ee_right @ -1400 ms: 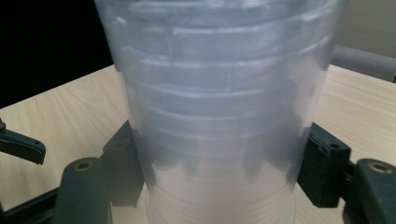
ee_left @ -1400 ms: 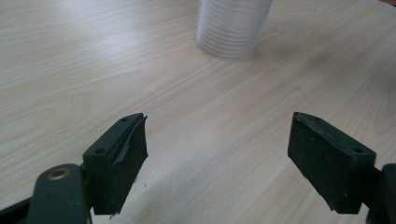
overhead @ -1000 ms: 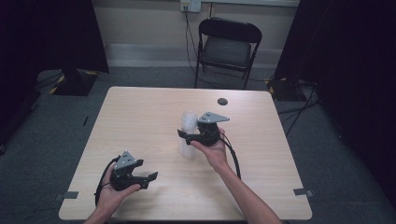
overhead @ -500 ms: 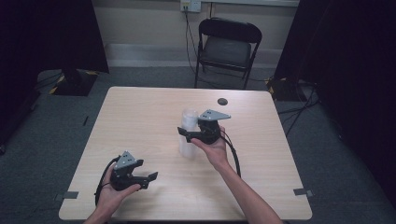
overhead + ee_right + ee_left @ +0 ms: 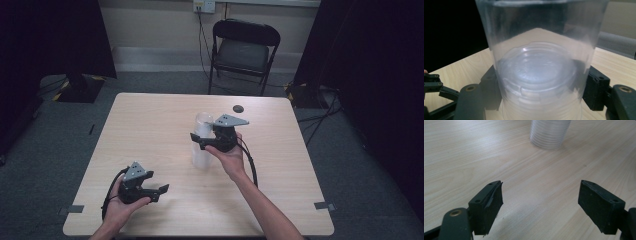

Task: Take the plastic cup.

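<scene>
A stack of clear plastic cups (image 5: 201,150) stands upright near the middle of the table (image 5: 150,130). My right gripper (image 5: 197,140) reaches in from the right and is shut on the top cup (image 5: 536,50), one black pad on each side of its wall. The ribbed rims of the lower cups show beneath it. In the left gripper view the stack's base (image 5: 550,133) stands farther off. My left gripper (image 5: 161,192) (image 5: 540,202) is held low over the front left of the table, jaws wide open with only bare wood between them.
A small dark round object (image 5: 238,108) lies near the table's far edge. A black folding chair (image 5: 245,50) stands behind the table. Cables trail from both grippers toward the person's side.
The right gripper and the cup it holds have crept slightly up the picture. The left gripper has kept still.
</scene>
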